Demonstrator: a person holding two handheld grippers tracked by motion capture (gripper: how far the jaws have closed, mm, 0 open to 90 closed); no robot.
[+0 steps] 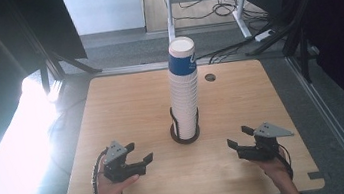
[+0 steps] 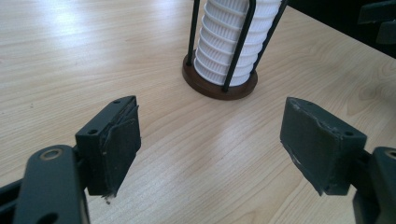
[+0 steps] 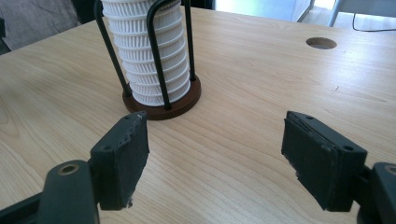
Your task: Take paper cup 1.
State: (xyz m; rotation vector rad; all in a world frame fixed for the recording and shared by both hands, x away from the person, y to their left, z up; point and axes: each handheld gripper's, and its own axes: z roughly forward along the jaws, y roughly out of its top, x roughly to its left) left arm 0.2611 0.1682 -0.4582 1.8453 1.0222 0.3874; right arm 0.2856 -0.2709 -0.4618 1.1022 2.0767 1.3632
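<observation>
Standing upright in its wire holder (image 1: 185, 131) mid-worktop (image 1: 125, 103), the cup stack (image 1: 183, 88) rises between our grippers: left gripper (image 1: 139, 152) and right gripper (image 1: 238, 137) flank it about equally near, fingers parted wide, empty.

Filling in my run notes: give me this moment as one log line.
left gripper: open, empty | right gripper: open, empty | tall stack of white paper cups: upright in black wire holder, untouched
</observation>
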